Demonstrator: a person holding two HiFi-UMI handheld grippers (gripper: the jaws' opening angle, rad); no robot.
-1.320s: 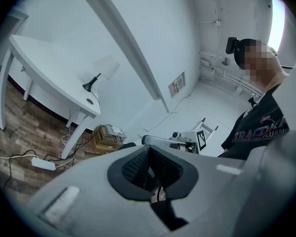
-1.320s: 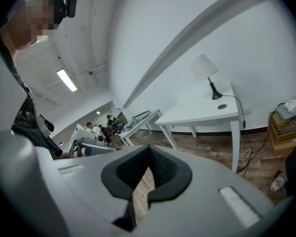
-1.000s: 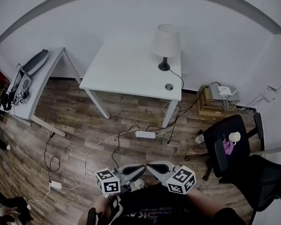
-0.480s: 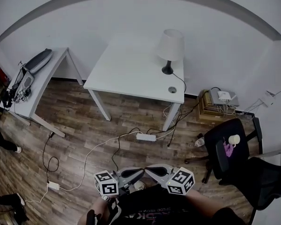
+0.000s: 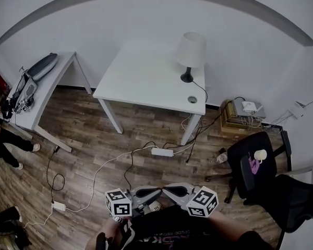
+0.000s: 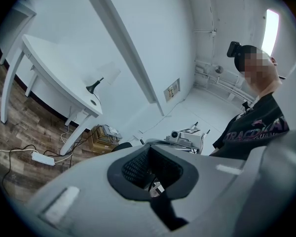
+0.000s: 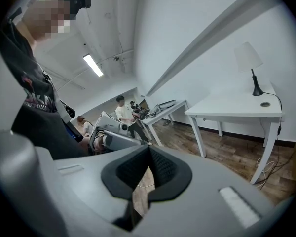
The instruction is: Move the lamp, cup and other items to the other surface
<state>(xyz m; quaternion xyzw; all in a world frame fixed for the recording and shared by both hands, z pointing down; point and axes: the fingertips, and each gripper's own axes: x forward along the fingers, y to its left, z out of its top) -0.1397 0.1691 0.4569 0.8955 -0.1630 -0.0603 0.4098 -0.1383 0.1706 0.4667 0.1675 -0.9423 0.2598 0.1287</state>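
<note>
A white-shaded lamp [image 5: 190,53] on a black base stands at the right back corner of the white table [image 5: 141,82]; it also shows in the left gripper view as lamp [image 6: 101,80] and in the right gripper view as lamp [image 7: 250,60]. A white cup [image 5: 260,153] and a purple item [image 5: 254,164] lie on the black chair [image 5: 250,176] at the right. My left gripper [image 5: 147,193] and right gripper [image 5: 173,190] hang low in front of my body, tips toward each other, far from the table. Both are shut and hold nothing: left gripper [image 6: 150,164], right gripper [image 7: 149,169].
A second white desk [image 5: 52,82] at the left carries a bag and gear. A power strip [image 5: 162,151] and loose cables lie on the wooden floor. A wooden box with a router [image 5: 242,111] sits by the wall. A person's legs [image 5: 13,142] show at the left edge.
The head view has shifted slightly, so the table and lamp sit a little to the right. A person's legs have stepped in at the left edge. Both grippers stay shut, almost unmoved.
</note>
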